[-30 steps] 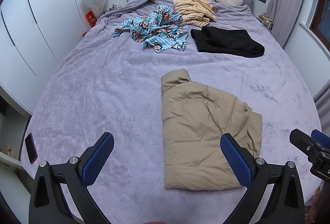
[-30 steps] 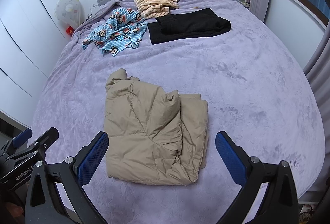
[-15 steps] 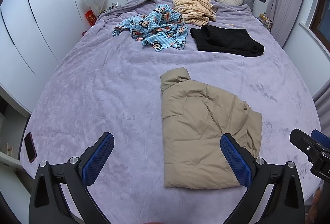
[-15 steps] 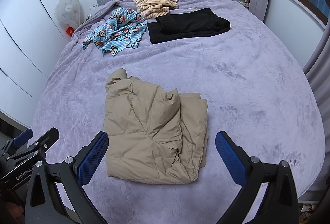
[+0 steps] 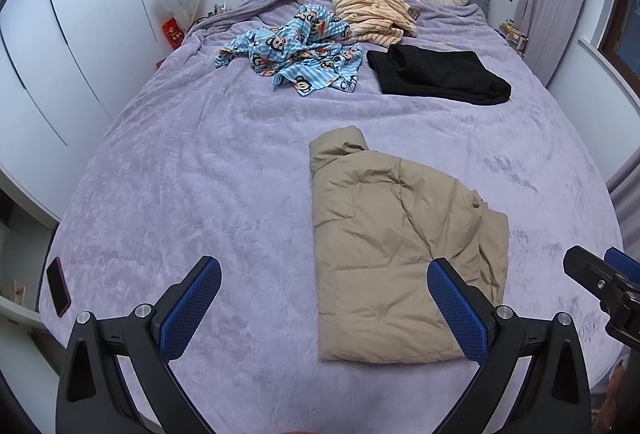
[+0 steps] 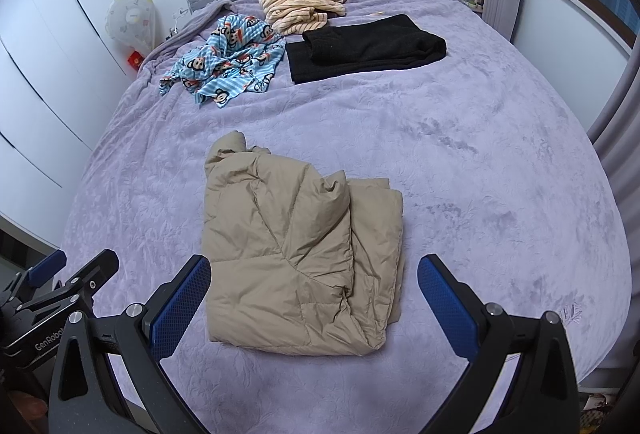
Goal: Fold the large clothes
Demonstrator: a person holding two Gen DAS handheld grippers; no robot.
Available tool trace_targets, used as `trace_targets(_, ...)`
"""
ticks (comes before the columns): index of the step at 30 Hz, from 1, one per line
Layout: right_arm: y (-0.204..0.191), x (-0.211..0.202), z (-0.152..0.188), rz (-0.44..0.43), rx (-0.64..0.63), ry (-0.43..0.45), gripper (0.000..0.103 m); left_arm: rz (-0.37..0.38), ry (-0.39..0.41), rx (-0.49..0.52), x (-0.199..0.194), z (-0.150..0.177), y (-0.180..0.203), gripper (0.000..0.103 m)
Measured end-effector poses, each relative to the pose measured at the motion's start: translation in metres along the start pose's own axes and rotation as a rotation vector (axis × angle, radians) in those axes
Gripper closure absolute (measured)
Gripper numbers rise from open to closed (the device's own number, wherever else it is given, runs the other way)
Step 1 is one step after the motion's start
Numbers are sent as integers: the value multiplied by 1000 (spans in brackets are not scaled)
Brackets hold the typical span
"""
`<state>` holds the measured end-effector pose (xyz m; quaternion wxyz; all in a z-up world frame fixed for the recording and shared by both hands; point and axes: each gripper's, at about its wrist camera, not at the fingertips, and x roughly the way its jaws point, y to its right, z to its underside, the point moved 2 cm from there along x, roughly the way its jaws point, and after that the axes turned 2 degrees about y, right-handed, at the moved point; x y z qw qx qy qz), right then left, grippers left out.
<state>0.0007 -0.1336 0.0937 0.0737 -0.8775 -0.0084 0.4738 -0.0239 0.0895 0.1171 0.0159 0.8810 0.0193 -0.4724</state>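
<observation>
While spread wide, both hand-held grippers hover above folded jacket (image 5: 394,246).

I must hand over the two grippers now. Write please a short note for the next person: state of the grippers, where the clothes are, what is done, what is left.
Left gripper: open, empty, above the near edge of the bed.
Right gripper: open, empty, in front of the tan puffer jacket.
Done: the jacket lies folded on the near part of the bed. The black garment farther back also looks folded.
Left: the blue monkey-print garment and the striped peach garment lie crumpled near the headboard.
</observation>
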Motion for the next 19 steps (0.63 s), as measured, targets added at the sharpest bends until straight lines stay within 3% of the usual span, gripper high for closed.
trace_targets(19,-1,0,0,1,2,-4,0,-2,11,9,8,-6,0,0)
